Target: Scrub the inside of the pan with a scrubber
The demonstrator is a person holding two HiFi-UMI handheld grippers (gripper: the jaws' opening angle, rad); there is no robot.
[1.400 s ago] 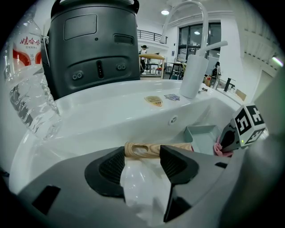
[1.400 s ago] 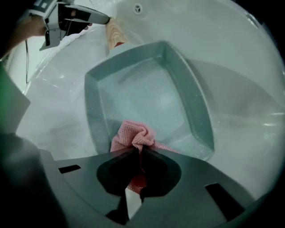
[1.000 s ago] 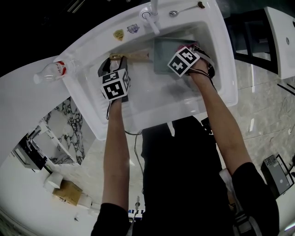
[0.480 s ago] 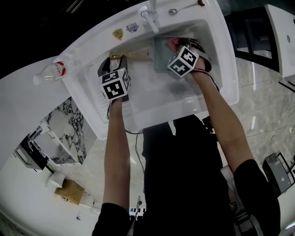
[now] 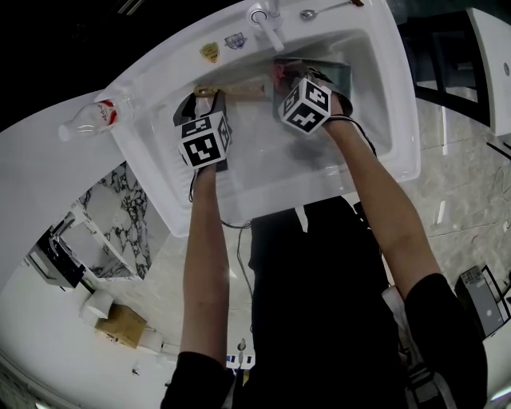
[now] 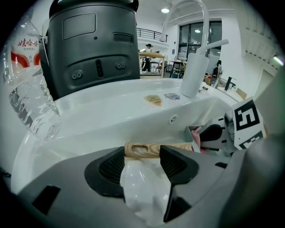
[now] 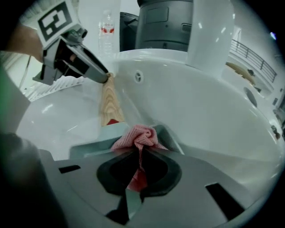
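Observation:
A square grey pan [image 5: 339,76] with a wooden handle [image 5: 239,89] lies in the white sink [image 5: 375,152]. My right gripper [image 5: 289,80] is over the pan's left part, shut on a pink mesh scrubber [image 7: 138,138] that bunches out past its tips [image 7: 140,164] against the pan's grey wall [image 7: 89,149]. My left gripper [image 5: 204,100] is at the handle's free end. Its jaws stand apart [image 6: 142,162], and the handle [image 6: 151,149] lies crosswise at their tips rather than clamped between the pads. In the right gripper view, the left gripper [image 7: 104,76] touches the handle end [image 7: 109,102].
The faucet [image 5: 267,20] rises at the sink's far rim, with a spoon [image 5: 323,11] beside it and two stickers [image 5: 210,52] to its left. A plastic water bottle [image 5: 88,118] lies on the counter left of the sink. A dark appliance [image 6: 93,44] stands behind the basin.
The right gripper has moved leftward and toward the far wall across the pan with the scrubber. The left gripper stays at the handle's end.

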